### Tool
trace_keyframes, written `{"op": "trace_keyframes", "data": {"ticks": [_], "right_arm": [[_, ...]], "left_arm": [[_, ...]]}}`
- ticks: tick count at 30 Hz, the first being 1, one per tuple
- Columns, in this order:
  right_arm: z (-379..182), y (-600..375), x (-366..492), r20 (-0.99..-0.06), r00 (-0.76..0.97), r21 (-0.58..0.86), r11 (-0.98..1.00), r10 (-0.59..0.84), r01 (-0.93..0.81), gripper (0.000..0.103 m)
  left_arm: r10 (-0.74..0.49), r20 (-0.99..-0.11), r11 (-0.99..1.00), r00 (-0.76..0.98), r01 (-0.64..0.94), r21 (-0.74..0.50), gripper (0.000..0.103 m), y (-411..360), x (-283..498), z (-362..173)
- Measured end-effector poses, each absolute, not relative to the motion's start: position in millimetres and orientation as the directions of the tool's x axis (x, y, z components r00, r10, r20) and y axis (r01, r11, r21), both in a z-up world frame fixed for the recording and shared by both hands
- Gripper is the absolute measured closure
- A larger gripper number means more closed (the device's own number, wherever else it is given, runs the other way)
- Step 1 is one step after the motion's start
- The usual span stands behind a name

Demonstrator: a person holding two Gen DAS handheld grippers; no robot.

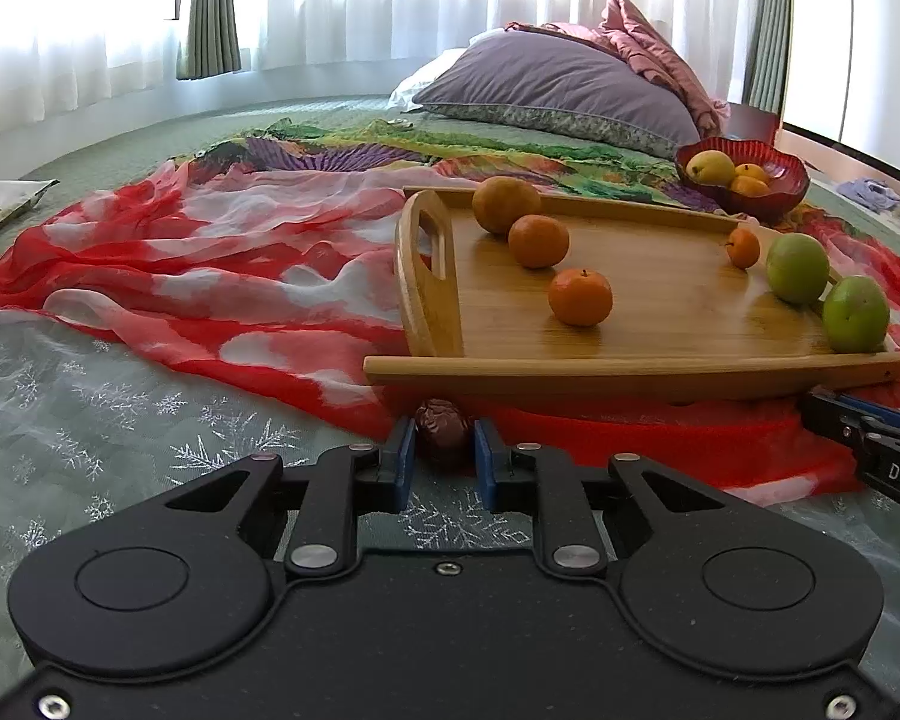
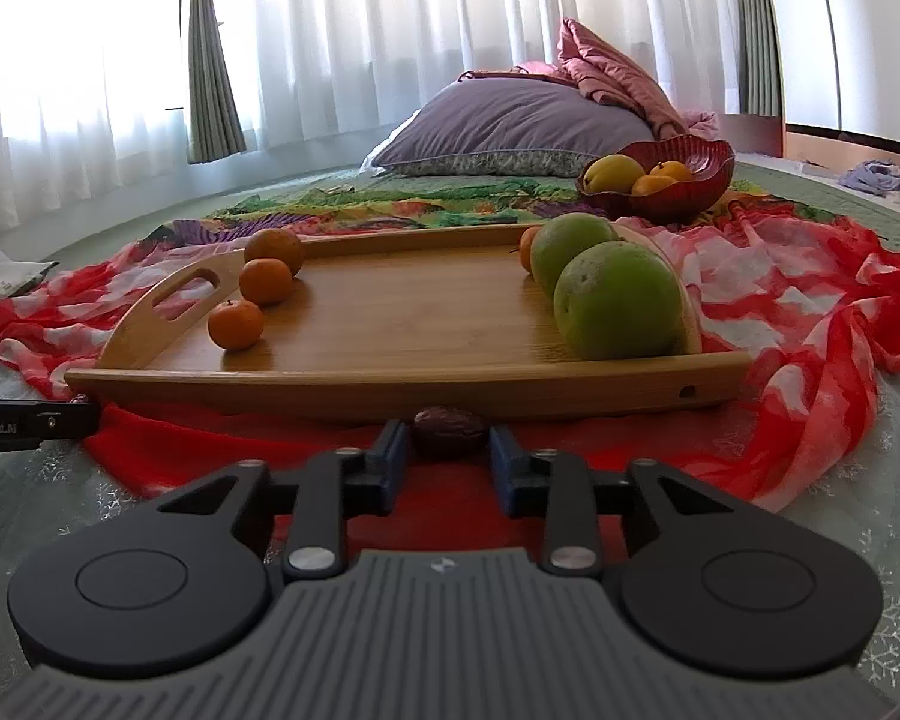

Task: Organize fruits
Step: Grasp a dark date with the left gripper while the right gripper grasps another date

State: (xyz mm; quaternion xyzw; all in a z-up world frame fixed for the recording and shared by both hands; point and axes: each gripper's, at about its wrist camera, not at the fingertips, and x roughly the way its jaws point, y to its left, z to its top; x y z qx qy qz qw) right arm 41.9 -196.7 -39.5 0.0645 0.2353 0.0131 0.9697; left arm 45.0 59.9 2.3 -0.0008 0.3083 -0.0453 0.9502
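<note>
A wooden tray lies on a red-and-white scarf on the bed. It holds several oranges and two green fruits. My left gripper is shut on a dark red date just before the tray's near rim. My right gripper holds another dark date between its fingers, also before the near rim. A red bowl behind the tray holds a yellow fruit and small oranges.
A purple pillow and pink bedding lie at the bed's head. A colourful cloth spreads behind the tray. A crumpled wrapper lies at far left. The other gripper shows at each view's edge.
</note>
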Motion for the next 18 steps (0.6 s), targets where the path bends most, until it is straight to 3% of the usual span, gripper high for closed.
{"op": "trace_keyframes", "data": {"ticks": [18], "right_arm": [[-38,-198,35,-0.417,0.908,0.13,0.991,0.042,0.014,0.072]], "left_arm": [[-0.134,-0.519,0.988,0.844,0.152,-0.009,0.083,40,23,27]]}}
